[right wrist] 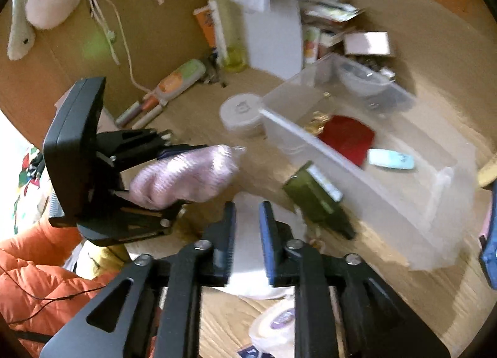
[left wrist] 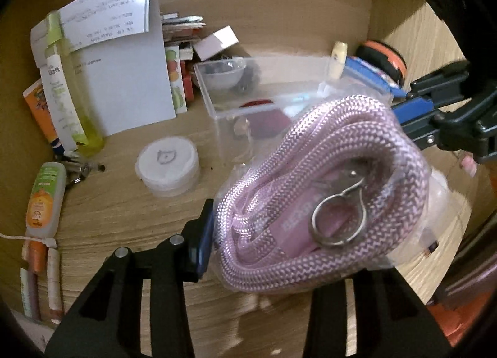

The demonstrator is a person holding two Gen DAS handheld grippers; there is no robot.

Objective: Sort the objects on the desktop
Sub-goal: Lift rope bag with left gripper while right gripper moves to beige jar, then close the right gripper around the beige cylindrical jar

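Note:
A coiled pink rope with a metal ring, sealed in a clear bag point(left wrist: 326, 171), fills the left wrist view. My left gripper point(left wrist: 279, 233) is shut on it: one blue pad point(left wrist: 205, 233) presses its left side, and the other is hidden behind the bag. The right wrist view shows the same bundle point(right wrist: 198, 171) clamped in the left gripper point(right wrist: 186, 175) above the desk. My right gripper point(right wrist: 248, 221) stands slightly open with nothing between its pads. In the left wrist view it point(left wrist: 403, 117) sits just off the bag's upper right edge.
A clear plastic box point(right wrist: 310, 140) holds a red pouch point(right wrist: 348, 137), a pale blue item point(right wrist: 391, 159) and a bowl. Nearby are a white round jar point(left wrist: 167, 165), a dark green bottle point(right wrist: 316, 199), a tape roll point(right wrist: 279, 320), tubes and papers point(left wrist: 124, 78). An orange jacket point(right wrist: 46, 271) lies at lower left.

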